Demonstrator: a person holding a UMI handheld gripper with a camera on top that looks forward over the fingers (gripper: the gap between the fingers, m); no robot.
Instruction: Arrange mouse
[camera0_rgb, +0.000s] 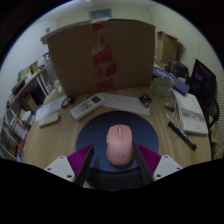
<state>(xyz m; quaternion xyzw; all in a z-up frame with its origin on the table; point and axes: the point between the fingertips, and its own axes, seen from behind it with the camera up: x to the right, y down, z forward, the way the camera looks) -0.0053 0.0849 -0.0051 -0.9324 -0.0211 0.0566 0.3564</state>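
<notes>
A pink mouse (119, 143) lies on a round blue mouse mat (90, 132) on a wooden desk (60, 135). My gripper (117, 153) is open with the mouse standing between its fingers. The left magenta pad (82, 160) stands clear of the mouse with a gap. The right pad (148, 157) is close to the mouse's side. The mouse rests on the mat and its near end is hidden below the fingers.
A white keyboard (125, 103) and a white power strip (85, 107) lie beyond the mat. A big cardboard box (100, 55) stands behind them. An open book (192, 115) and a black pen (181, 135) lie at the right. Cluttered shelves (25, 100) stand at the left.
</notes>
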